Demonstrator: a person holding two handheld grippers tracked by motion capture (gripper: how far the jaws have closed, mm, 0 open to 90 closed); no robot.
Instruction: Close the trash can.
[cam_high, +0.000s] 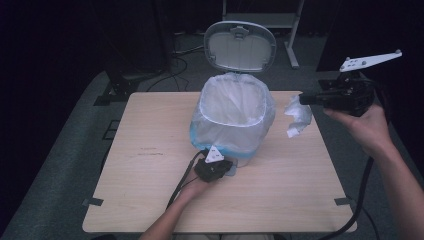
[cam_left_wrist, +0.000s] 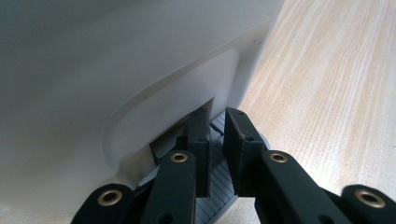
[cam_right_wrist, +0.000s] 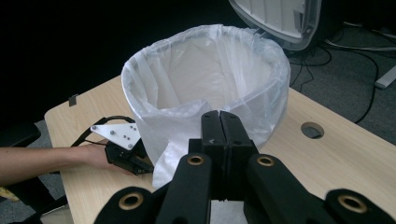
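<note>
Jaws shut on tissue (cam_high: 298, 116) beside lined bin (cam_high: 232, 120).

Hidden parts

The pedal (cam_left_wrist: 219, 196) sits half under the left hand-held gripper (cam_left_wrist: 217, 121); the tissue (cam_right_wrist: 175, 154) disappears behind the right hand-held gripper (cam_right_wrist: 219, 122).

Left gripper (cam_high: 216, 166): low at the near middle of the table, held level, pointing away from the person; jaws nearly closed with a slim gap. Left forearm enters from the bottom edge.

Right gripper (cam_high: 309, 99): raised at the far right, pointing left; jaws pressed together. Right hand (cam_high: 369, 125) cups it from below, forearm running to the bottom right corner.
</note>
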